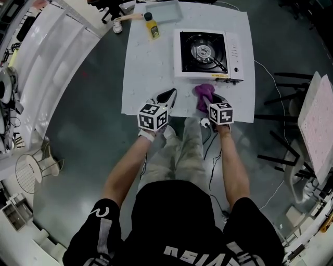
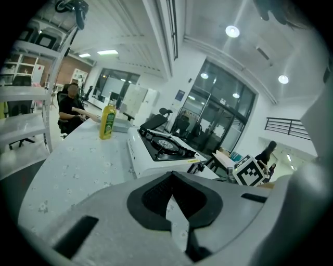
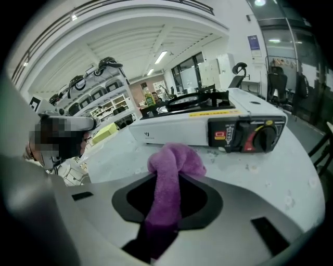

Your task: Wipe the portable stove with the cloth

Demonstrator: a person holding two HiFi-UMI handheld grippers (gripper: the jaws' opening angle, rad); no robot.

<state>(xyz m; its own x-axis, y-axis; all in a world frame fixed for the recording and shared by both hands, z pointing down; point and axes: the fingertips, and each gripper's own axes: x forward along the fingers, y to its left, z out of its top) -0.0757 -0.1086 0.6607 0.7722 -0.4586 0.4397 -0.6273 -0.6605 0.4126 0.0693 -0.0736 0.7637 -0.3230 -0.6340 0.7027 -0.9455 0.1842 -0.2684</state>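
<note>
The white portable stove [image 1: 231, 49] with a black burner stands on the right half of the white table [image 1: 151, 72]. My right gripper [image 1: 212, 100] is shut on a purple cloth [image 1: 204, 93], just in front of the stove's near edge. In the right gripper view the cloth [image 3: 174, 161] bulges out past the jaws of the right gripper [image 3: 169, 176], close to the stove's [image 3: 171, 130] knob panel. My left gripper [image 1: 171, 94] hovers over the table's front edge, left of the cloth, jaws together and empty. The left gripper view has the left gripper [image 2: 171, 175] facing the stove [image 2: 140, 156].
A yellow bottle [image 1: 151, 26] and a pale tray [image 1: 161, 10] sit at the table's far end. A chair and a white panel [image 1: 317, 119] stand to the right of the table, cables lie on the floor, and a person [image 2: 70, 106] sits beyond the table's far end.
</note>
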